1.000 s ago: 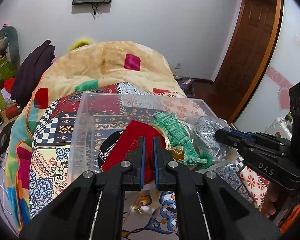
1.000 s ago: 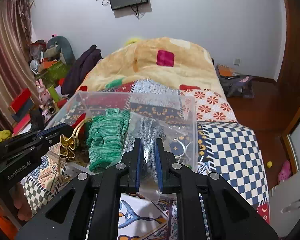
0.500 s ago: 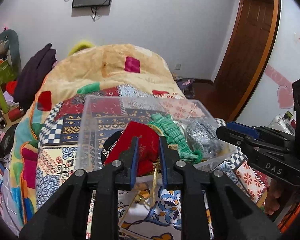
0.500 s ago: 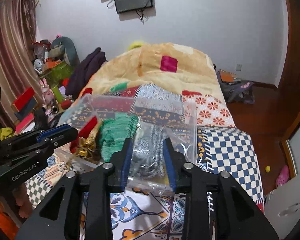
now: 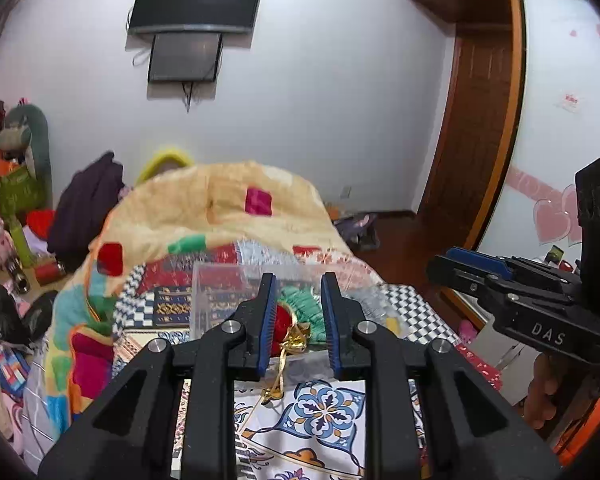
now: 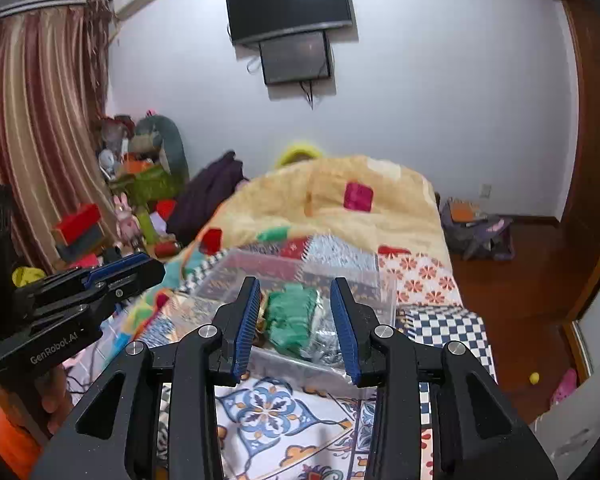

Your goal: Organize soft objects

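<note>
We hold our left gripper with its fingers spread wide and nothing between them. Our right gripper is spread wide too, and it holds nothing. Both hang above the bed. A clear plastic box sits on the patterned bed cover. In the box we see a green knitted thing, a red pouch with a gold tie beside it, and a shiny silver bag on the right.
</note>
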A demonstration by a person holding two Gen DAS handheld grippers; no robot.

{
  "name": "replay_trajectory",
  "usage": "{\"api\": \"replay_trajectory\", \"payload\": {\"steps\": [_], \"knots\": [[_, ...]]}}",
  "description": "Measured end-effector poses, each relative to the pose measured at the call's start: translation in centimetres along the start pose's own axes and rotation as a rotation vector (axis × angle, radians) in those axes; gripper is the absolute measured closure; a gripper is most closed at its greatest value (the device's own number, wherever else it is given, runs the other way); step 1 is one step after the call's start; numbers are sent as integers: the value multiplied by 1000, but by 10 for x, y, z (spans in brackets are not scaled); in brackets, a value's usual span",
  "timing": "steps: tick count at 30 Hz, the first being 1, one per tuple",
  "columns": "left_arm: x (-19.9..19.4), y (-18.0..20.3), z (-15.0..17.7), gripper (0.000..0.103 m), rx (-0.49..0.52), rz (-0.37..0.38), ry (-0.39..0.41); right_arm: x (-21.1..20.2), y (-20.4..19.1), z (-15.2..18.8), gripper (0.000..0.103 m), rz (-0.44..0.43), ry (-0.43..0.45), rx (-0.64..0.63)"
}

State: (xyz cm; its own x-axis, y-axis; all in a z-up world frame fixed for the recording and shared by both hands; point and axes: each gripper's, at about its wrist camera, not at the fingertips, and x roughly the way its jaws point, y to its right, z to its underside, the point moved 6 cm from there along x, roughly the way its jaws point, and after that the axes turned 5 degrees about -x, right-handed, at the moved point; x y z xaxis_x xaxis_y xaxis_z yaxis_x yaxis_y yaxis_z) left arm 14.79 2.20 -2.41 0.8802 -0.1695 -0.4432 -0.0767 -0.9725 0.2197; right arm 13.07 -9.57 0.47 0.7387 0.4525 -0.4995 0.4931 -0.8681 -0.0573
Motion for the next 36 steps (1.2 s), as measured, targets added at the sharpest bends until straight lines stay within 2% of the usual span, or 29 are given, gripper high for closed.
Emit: {"api": "replay_trajectory", "payload": {"steps": [1,3,4,7,12,18,21,24,27,36], "knots": [[-9,3,-2,76,5,1,18,-6,-2,-2,70,-1,15,0],[-22,7,-5,63,11,-3,54,-19,-5,-6,68,-4,47,-2],[-33,10,-7,61,17,-6,81,-23,-6,-7,67,-3,60,-3],[-54,15,-10,52,30,-8,126,-42,-12,-12,57,1,112,-15],[-80,20,-14,31,37,-21,187,-67,-20,-18,41,13,192,-24],[-100,23,-15,15,41,-35,237,-78,-24,-19,21,26,241,-33],[-107,24,-15,8,42,-41,254,-78,-25,-18,19,35,255,-36],[-112,25,-15,4,42,-48,270,-79,-27,-16,18,30,257,-34],[-113,26,-16,3,42,-44,276,-81,-28,-12,15,26,261,-32],[-113,25,-14,3,43,-52,277,-86,-26,-7,15,18,272,-29]]}}
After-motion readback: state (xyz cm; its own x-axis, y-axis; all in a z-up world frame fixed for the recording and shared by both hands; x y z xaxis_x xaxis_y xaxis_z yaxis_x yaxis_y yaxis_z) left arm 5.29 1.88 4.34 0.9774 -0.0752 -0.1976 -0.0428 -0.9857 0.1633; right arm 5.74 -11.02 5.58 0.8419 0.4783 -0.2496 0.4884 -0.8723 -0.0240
